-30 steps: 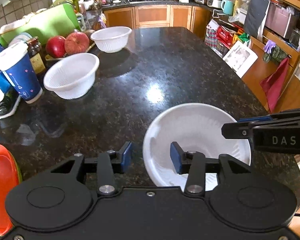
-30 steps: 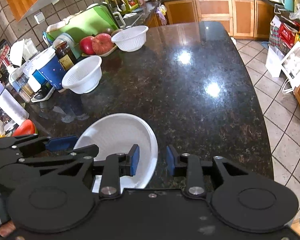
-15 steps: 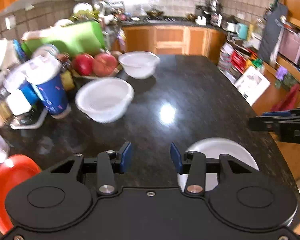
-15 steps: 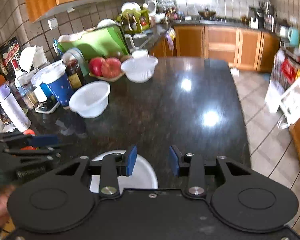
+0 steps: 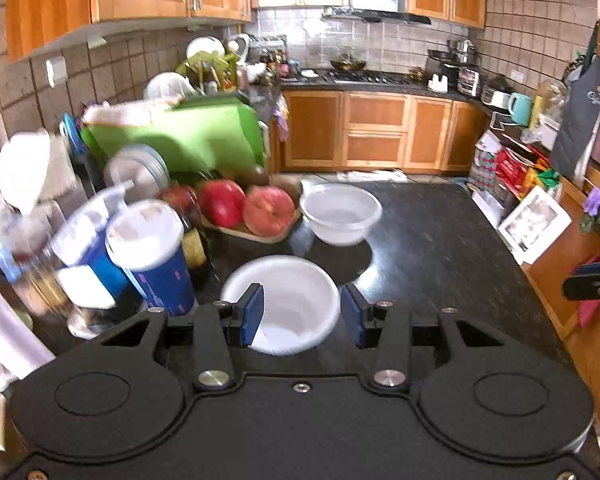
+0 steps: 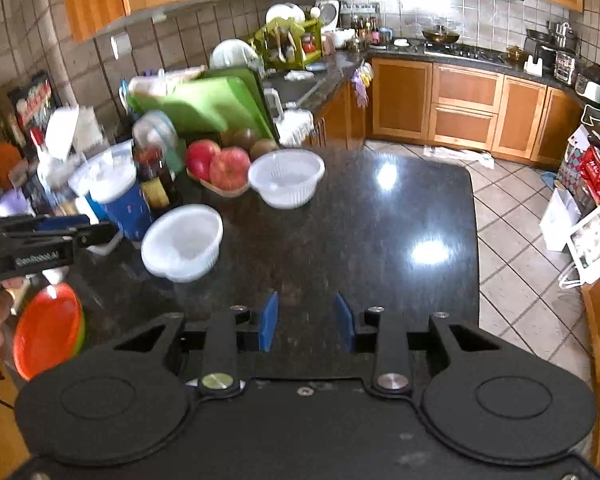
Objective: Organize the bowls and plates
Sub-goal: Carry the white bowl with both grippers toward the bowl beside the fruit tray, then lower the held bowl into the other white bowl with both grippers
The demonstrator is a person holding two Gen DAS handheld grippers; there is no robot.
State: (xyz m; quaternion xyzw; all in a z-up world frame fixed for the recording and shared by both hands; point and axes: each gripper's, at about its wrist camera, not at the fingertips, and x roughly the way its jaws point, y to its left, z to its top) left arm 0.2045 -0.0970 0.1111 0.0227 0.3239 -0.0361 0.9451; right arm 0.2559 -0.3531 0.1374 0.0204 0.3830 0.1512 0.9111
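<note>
Sitting on the dark counter [image 6: 380,240], the near bowl [image 5: 284,304] is seen in the left wrist view between the spread blue pads of the left gripper [image 5: 302,314], which is held open with nothing clasped; whether the pads touch the rim cannot be told. In the right wrist view the same bowl [image 6: 183,242] is shown near the counter's left side, just beside a blue cup [image 6: 118,196] with a white lid. A second white bowl, the far bowl [image 6: 286,177], is set further back, next to a wooden dish of red apples [image 6: 220,166]. A stack of plates [image 6: 48,330], orange on top, is placed at the counter's near left edge. The right gripper [image 6: 307,326] is held over bare counter, its jaws parted and nothing between them. The left gripper's body is glimpsed at the left edge of the right wrist view, above the plates. Behind the apples a green board [image 5: 180,136] is leaned among cluttered dishes, and wooden cabinets [image 5: 380,132] are lined along the back wall. Much of the left-side clutter is blurred
</note>
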